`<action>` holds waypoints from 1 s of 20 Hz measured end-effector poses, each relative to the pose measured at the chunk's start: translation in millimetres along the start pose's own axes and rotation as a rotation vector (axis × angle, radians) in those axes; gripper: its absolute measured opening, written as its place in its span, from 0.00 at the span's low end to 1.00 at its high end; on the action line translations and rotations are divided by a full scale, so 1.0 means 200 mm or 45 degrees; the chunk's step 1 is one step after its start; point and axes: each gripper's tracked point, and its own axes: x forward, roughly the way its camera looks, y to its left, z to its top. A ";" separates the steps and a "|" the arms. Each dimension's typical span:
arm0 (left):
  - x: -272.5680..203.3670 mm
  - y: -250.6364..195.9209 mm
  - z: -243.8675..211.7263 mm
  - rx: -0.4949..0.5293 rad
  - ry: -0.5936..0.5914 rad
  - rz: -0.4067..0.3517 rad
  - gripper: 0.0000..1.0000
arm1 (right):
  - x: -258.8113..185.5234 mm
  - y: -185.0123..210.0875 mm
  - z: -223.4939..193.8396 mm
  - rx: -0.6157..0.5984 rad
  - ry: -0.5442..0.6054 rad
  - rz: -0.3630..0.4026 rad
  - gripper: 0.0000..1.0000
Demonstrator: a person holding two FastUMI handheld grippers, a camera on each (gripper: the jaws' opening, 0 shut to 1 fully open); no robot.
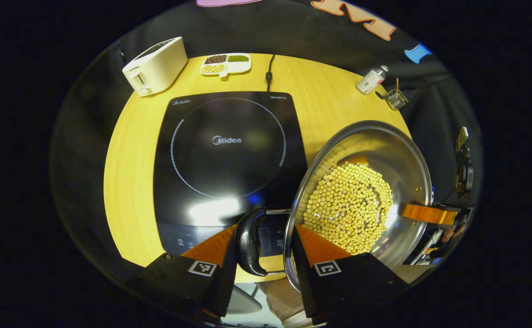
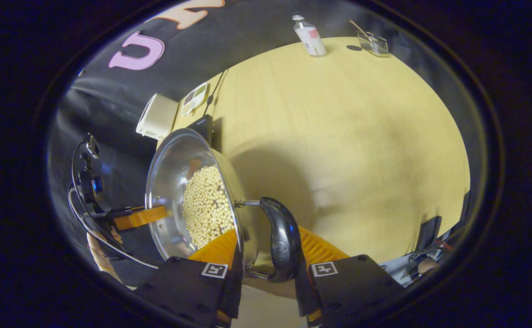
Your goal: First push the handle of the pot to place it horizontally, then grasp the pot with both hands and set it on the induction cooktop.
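1. Toaster (image 1: 156, 66): pale, far left corner of the wooden table (image 1: 329, 98) in the left gripper view; stands beside the induction cooktop's far left corner.
2. Divided dish (image 1: 226, 64): white, three compartments of dark, green and pale grains; at the table's far edge, right of the toaster.
3. Induction cooktop (image 1: 227, 155): black glass with a ring marking, flat on the table; its cable (image 1: 269, 73) runs from its far edge. No pot stands on the ring.
4. Left gripper (image 1: 266, 255): its two fingers stand either side of the pot's dark side handle (image 1: 250, 248) and rim, closed on them; the handle sits between the fingers over the cooktop's near edge.
5. Pot (image 1: 384, 150): steel, holding pale yellow beans (image 1: 348, 205); tilted, held just right of the cooktop and overlapping its right edge. Whether it touches the table cannot be told.
6. Bottle (image 1: 371, 79) and small wire basket (image 1: 396, 99): far right of the table, just beside each other.
7. Right gripper (image 2: 268, 269): in the right gripper view, clamped around the pot's opposite dark handle (image 2: 282, 237), one finger inside the rim, one outside.
8. The left gripper's finger shows against the pot's far rim in the right gripper view, with a hand (image 2: 99, 250) below it.
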 end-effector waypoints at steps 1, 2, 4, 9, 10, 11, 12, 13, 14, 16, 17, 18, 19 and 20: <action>0.00 0.01 0.01 0.003 -0.006 -0.007 0.63 | 0.01 0.05 0.01 -0.001 -0.012 -0.009 0.52; 0.00 0.01 0.01 0.006 -0.007 -0.013 0.63 | 0.03 0.09 0.00 -0.002 -0.021 -0.018 0.52; 0.01 0.01 0.01 0.013 -0.015 -0.025 0.63 | 0.05 0.18 -0.01 -0.001 -0.035 -0.032 0.46; 0.02 0.01 0.02 0.003 -0.040 -0.031 0.63 | 0.15 0.37 -0.02 -0.003 -0.051 -0.052 0.46; 0.03 0.01 0.01 0.004 -0.047 -0.027 0.63 | 0.17 0.40 -0.01 -0.005 -0.055 -0.053 0.46; 0.03 0.01 0.01 0.003 -0.058 -0.022 0.63 | 0.20 0.44 0.00 -0.006 -0.056 -0.053 0.52; 0.02 0.01 0.01 0.004 -0.069 -0.016 0.63 | 0.22 0.48 0.00 -0.010 -0.060 -0.053 0.51; 0.02 0.02 0.02 0.006 -0.082 -0.009 0.63 | 0.23 0.51 0.02 -0.015 -0.068 -0.055 0.46; 0.02 0.02 0.02 0.007 -0.095 -0.002 0.63 | 0.25 0.55 0.03 -0.020 -0.080 -0.055 0.46; 0.01 0.02 0.02 0.007 -0.131 0.012 0.63 | 0.27 0.61 0.07 -0.027 -0.103 -0.050 0.46; 0.01 0.03 0.02 0.007 -0.148 0.020 0.63 | 0.29 0.63 0.10 -0.029 -0.113 -0.045 0.46; 0.01 0.03 0.03 0.008 -0.163 0.028 0.63 | 0.30 0.66 0.12 -0.030 -0.121 -0.040 0.46; 0.00 0.03 0.03 0.009 -0.177 0.037 0.64 | 0.32 0.68 0.14 -0.029 -0.128 -0.034 0.46; 0.00 0.03 0.02 0.015 -0.189 0.046 0.63 | 0.34 0.71 0.16 -0.028 -0.136 -0.025 0.46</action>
